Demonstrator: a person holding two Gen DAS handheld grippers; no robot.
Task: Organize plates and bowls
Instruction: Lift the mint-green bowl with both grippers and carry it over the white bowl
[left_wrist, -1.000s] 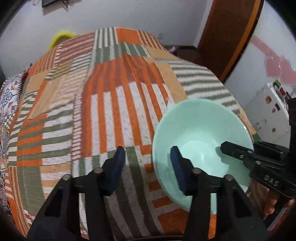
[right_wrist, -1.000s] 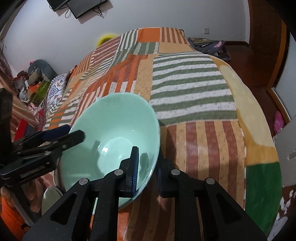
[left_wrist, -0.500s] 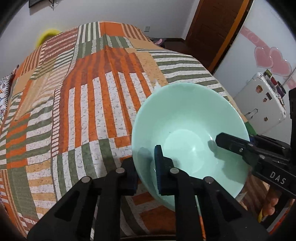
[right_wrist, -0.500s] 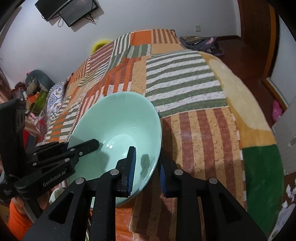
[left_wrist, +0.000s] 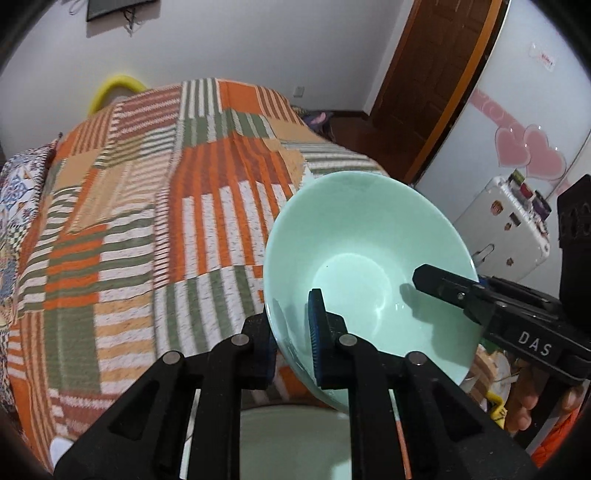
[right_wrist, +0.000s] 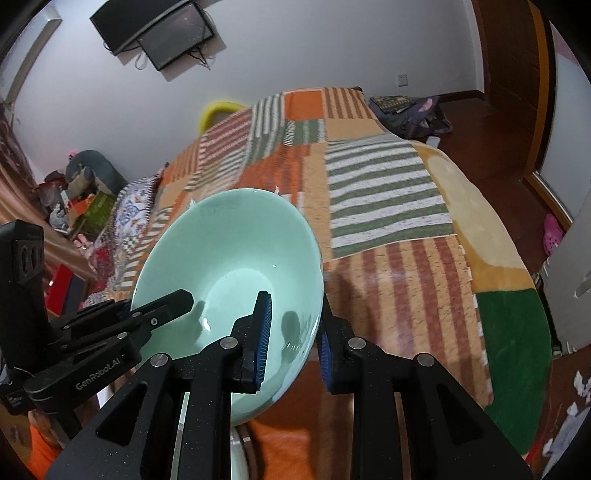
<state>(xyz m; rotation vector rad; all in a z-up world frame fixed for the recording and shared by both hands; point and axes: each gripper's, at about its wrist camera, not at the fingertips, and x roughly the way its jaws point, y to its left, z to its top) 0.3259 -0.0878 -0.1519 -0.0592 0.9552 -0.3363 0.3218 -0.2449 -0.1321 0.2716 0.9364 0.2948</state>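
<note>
A mint-green bowl hangs tilted above the striped patchwork blanket, held from both sides. My left gripper is shut on its near-left rim, one blue pad inside and the other finger behind the wall. In the right wrist view my right gripper is shut on the opposite rim in the same way. Each view also shows the other tool: the right gripper at the bowl's right edge, the left gripper at its left edge.
A pale dish lies directly under the bowl, mostly hidden by the fingers. The blanket covers a bed. A white sticker-covered box and a wooden door stand right; clutter lies left.
The left gripper went from open around the rim to shut on it. Both grippers then rose with the bowl, and the pale dish came into view beneath.
</note>
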